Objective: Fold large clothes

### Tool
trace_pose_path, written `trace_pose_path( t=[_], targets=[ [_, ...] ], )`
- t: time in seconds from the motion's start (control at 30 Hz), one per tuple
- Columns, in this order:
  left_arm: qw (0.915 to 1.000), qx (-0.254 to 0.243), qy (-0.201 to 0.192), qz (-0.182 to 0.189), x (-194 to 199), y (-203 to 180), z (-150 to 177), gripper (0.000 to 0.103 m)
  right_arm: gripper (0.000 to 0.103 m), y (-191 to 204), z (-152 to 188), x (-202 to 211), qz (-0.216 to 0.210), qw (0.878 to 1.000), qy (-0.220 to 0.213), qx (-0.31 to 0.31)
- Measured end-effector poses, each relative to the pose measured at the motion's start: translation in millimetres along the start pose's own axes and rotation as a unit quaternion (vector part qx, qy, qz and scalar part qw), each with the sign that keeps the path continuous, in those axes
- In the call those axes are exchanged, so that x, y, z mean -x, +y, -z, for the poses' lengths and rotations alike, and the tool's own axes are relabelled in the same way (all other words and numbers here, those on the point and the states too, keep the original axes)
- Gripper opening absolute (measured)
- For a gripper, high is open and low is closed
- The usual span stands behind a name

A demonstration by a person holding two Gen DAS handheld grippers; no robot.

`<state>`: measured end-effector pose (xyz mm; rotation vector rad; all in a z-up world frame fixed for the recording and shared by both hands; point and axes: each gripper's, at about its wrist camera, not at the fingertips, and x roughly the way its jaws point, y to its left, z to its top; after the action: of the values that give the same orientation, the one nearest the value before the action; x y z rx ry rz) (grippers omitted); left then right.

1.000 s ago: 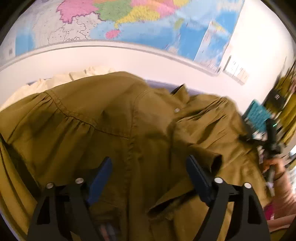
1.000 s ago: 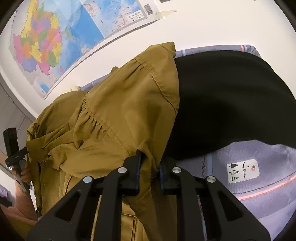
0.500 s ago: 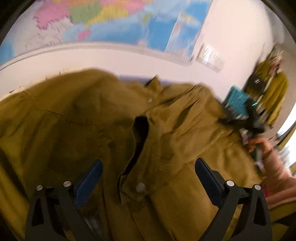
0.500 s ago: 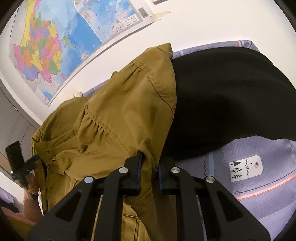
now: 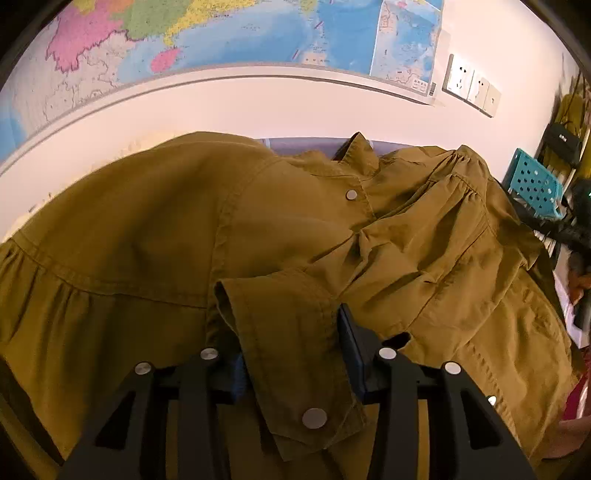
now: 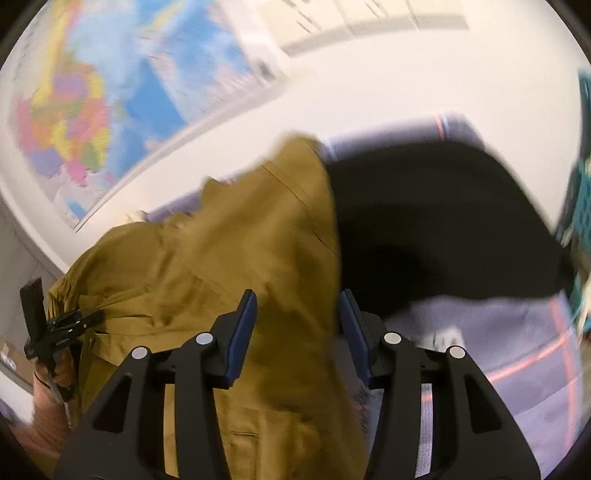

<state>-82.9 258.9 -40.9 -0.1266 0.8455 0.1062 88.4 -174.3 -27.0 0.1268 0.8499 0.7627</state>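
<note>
An olive-brown shirt [image 5: 155, 236] with snap buttons lies spread over the surface and fills the left wrist view. One sleeve cuff [image 5: 291, 354] with a snap lies between the fingers of my left gripper [image 5: 291, 343], whose jaws stand open around it. In the right wrist view the shirt [image 6: 236, 258] lies next to a black garment [image 6: 436, 225]. My right gripper [image 6: 299, 325] is open, with shirt cloth lying between its fingers. The view is blurred.
A lilac sheet with red lines [image 6: 517, 354] covers the surface. A wall map [image 5: 221, 33] hangs behind. A teal crate [image 5: 535, 184] stands at the right. The other gripper [image 6: 55, 325] and the hand holding it show at the left of the right wrist view.
My right gripper has opened and let go of the shirt edge. My left gripper has narrowed around the sleeve cuff, which now lies between its fingers.
</note>
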Motion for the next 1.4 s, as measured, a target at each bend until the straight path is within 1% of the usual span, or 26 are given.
trace_pose_path(
  t=[0.03, 0.1, 0.23, 0.27, 0.3, 0.37, 0.43, 0.47, 0.5, 0.53, 0.63, 0.7, 0.77, 0.83, 0.93, 0.97, 1.0, 1.03, 1.07, 1.1, 1.2, 1.27, 1.3, 1.33, 1.37, 1.4],
  targets=[
    [1.0000, 0.005, 0.000, 0.003, -0.5, 0.0, -2.0, 0.038, 0.047, 13.0, -3.3, 3.4, -0.007, 1.000, -0.005, 0.023],
    [0.9998, 0.009, -0.015, 0.011, 4.1, -1.1, -8.6, 0.033, 0.047, 38.8, -8.6, 1.1, -0.032, 0.997, -0.005, 0.064],
    [0.9981, 0.010, -0.060, 0.007, 18.5, -2.0, -24.4, 0.033, 0.042, 96.5, -11.9, -37.4, -0.083, 0.985, 0.031, 0.145],
    [0.9982, 0.006, -0.059, 0.001, 17.8, -2.1, -26.5, 0.035, 0.042, 103.6, -12.3, -48.4, -0.088, 0.984, 0.040, 0.151],
    [0.9987, 0.003, -0.048, -0.015, 12.8, -2.0, -27.8, 0.038, 0.042, 112.3, -12.1, -64.6, -0.095, 0.982, 0.053, 0.155],
    [0.9987, -0.004, -0.030, -0.040, 6.4, -2.4, -27.1, 0.063, 0.039, 122.9, -8.2, -93.4, -0.113, 0.977, 0.087, 0.160],
    [0.9989, -0.002, -0.026, -0.039, 11.8, -1.5, -22.0, 0.068, 0.041, 130.1, -4.2, -123.1, -0.085, 0.976, 0.110, 0.167],
    [0.9986, -0.005, -0.033, -0.041, 19.0, -1.2, -17.7, 0.074, 0.041, 129.8, -1.5, -138.6, -0.080, 0.975, 0.128, 0.164],
    [0.9977, -0.010, -0.044, -0.050, 29.4, -0.4, -13.8, 0.078, 0.039, 129.4, -0.5, -144.6, -0.069, 0.976, 0.132, 0.160],
    [0.9961, -0.013, -0.061, -0.062, 43.7, 1.6, -9.3, 0.084, 0.039, 127.7, 1.0, -148.3, -0.066, 0.977, 0.137, 0.152],
    [0.9905, -0.004, -0.100, -0.094, 86.2, 19.8, 5.2, 0.086, 0.043, 131.7, 0.8, -136.5, -0.066, 0.980, 0.123, 0.145],
    [0.9867, 0.013, -0.110, -0.119, 104.8, 37.6, 13.5, 0.088, 0.045, 144.1, 3.4, -118.4, -0.084, 0.978, 0.107, 0.157],
    [0.9807, 0.032, -0.113, -0.156, 119.5, 58.5, 24.4, 0.090, 0.047, 166.8, 10.0, -104.3, -0.123, 0.971, 0.104, 0.177],
    [0.9766, 0.054, -0.111, -0.176, 126.8, 77.8, 35.0, 0.090, 0.048, 192.6, 20.6, -98.8, -0.147, 0.961, 0.105, 0.210],
    [0.9759, 0.086, -0.093, -0.178, 128.7, 99.1, 48.8, 0.090, 0.046, 228.7, 39.5, -110.3, -0.191, 0.945, 0.132, 0.229],
    [0.9759, 0.088, -0.089, -0.179, 127.9, 101.5, 52.2, 0.090, 0.046, 235.2, 43.4, -116.5, -0.189, 0.944, 0.138, 0.234],
    [0.9762, 0.086, -0.086, -0.180, 126.2, 102.3, 56.3, 0.090, 0.048, 245.9, 51.5, -130.0, -0.184, 0.939, 0.155, 0.244],
    [0.9765, 0.084, -0.082, -0.181, 124.5, 102.8, 59.1, 0.090, 0.053, 251.3, 53.3, -139.6, -0.181, 0.938, 0.168, 0.244],
    [0.9766, 0.083, -0.080, -0.182, 123.8, 102.6, 62.1, 0.090, 0.054, 253.7, 57.0, -149.8, -0.175, 0.937, 0.185, 0.238],
    [0.9773, 0.082, -0.077, -0.180, 121.8, 102.5, 63.4, 0.090, 0.054, 255.9, 58.7, -155.2, -0.165, 0.940, 0.189, 0.230],
    [0.9796, 0.082, -0.078, -0.166, 124.6, 107.6, 69.2, 0.090, 0.054, 266.8, 57.0, -135.2, -0.169, 0.945, 0.154, 0.232],
    [0.9813, 0.083, -0.087, -0.150, 128.2, 108.5, 70.0, 0.090, 0.056, 282.3, 61.4, -113.1, -0.195, 0.938, 0.132, 0.255],
    [0.9818, 0.088, -0.091, -0.142, 130.2, 110.0, 69.8, 0.090, 0.062, 297.3, 68.6, -102.3, -0.226, 0.928, 0.132, 0.266],
    [0.9818, 0.090, -0.094, -0.139, 131.3, 109.9, 69.7, 0.090, 0.066, 307.6, 75.8, -98.3, -0.256, 0.916, 0.145, 0.273],
    [0.9818, 0.091, -0.097, -0.135, 132.2, 110.2, 69.0, 0.090, 0.066, 321.5, 85.2, -97.3, -0.290, 0.901, 0.163, 0.279],
    [0.9816, 0.093, -0.099, -0.134, 132.4, 110.0, 68.3, 0.090, 0.067, 333.4, 94.0, -98.1, -0.308, 0.891, 0.174, 0.283]
  ],
)
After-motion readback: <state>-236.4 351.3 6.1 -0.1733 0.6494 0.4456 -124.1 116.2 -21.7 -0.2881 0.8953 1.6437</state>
